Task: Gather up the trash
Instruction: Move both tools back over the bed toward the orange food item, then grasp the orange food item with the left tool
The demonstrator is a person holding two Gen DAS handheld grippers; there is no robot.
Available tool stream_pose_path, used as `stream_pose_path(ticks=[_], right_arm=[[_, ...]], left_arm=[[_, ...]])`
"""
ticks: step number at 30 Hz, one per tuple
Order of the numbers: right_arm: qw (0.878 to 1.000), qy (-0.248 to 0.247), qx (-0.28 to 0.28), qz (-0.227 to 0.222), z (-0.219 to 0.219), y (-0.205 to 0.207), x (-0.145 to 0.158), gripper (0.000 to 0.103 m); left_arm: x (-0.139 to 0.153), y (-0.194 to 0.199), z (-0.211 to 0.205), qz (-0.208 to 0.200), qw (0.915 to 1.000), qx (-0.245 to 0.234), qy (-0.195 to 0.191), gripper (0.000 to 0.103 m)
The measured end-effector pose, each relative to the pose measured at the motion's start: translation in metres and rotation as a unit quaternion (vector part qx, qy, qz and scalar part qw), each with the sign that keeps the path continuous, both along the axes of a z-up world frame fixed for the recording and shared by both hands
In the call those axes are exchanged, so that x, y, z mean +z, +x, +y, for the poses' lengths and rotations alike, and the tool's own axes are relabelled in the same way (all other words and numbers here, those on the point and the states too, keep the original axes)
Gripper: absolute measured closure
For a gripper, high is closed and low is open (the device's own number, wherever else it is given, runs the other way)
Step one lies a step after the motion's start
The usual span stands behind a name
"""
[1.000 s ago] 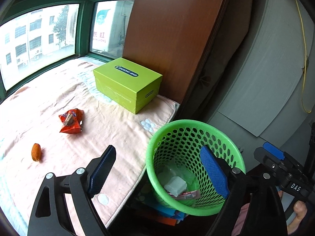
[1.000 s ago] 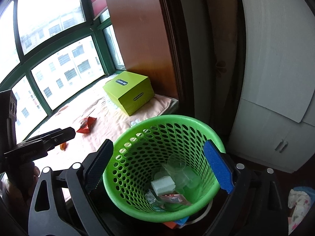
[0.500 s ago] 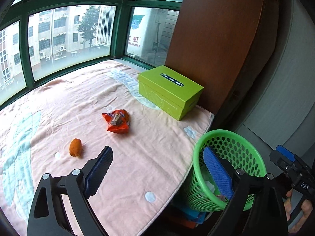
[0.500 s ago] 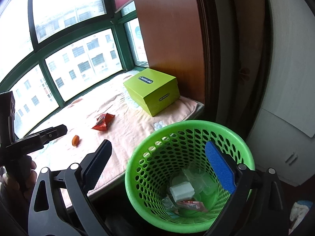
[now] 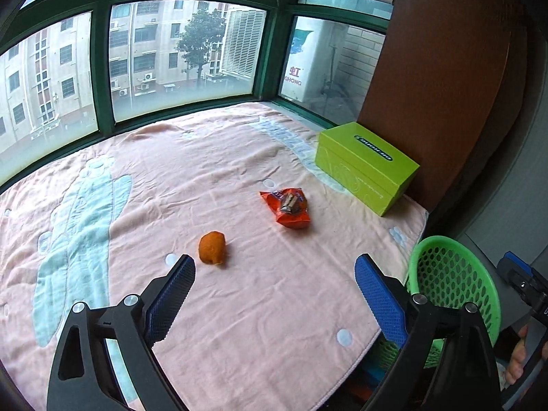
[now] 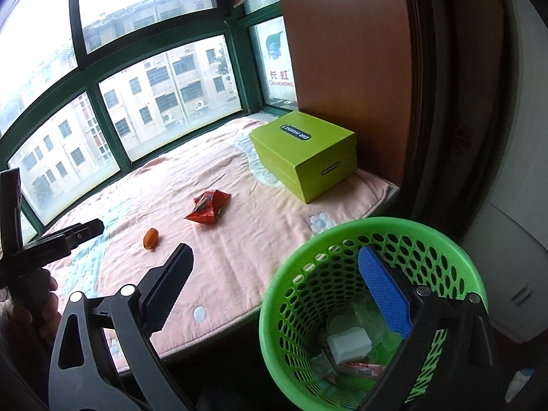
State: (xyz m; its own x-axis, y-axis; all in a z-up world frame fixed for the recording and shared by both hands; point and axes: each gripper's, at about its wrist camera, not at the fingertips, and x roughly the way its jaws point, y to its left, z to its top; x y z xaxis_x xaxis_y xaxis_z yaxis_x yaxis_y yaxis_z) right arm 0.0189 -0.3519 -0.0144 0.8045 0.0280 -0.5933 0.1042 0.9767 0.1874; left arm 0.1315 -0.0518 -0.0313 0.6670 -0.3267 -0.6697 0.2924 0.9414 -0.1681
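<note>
An orange peel lump [image 5: 212, 247] and a red snack wrapper [image 5: 288, 207] lie on the pink blanket [image 5: 239, 308]; both also show in the right wrist view, peel [image 6: 150, 238] and wrapper [image 6: 207, 207]. A green perforated basket [image 6: 373, 294] with a white block and wrappers inside stands below the blanket's edge, also seen in the left wrist view [image 5: 452, 287]. My left gripper [image 5: 274, 294] is open and empty above the blanket, just short of the peel. My right gripper [image 6: 275, 284] is open and empty over the basket's near rim.
A lime green box [image 5: 366, 166] sits at the blanket's far right against a brown wooden panel [image 5: 435, 68]. Green-framed windows [image 5: 102, 68] run behind the blanket. White cabinet doors [image 6: 513, 274] stand right of the basket.
My left gripper has swung left from over the basket to over the blanket, toward the peel and wrapper. My right gripper has shifted a little left, off the basket's centre.
</note>
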Motion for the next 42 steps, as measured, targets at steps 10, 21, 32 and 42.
stream_pose_path(ticks=[10,21,32,42], right_arm=[[1.0,-0.001,0.023,0.006,0.019,0.023,-0.005,0.007],[0.998,0.001,0.051,0.032,0.041,0.058,-0.021,0.007],[0.996,0.002,0.067,0.053,0.053,0.091,-0.035,0.007],[0.994,0.013,0.076,0.073,0.059,0.12,-0.05,0.007]], left_arm=[[-0.047,0.03,0.026,0.04,0.9989,0.015,0.017,0.012],[-0.082,0.077,0.023,0.073,0.9969,0.014,0.025,0.031],[-0.11,0.118,0.018,0.103,0.9942,0.006,0.03,0.045],[-0.122,0.133,0.018,0.114,0.9931,-0.004,0.025,0.063]])
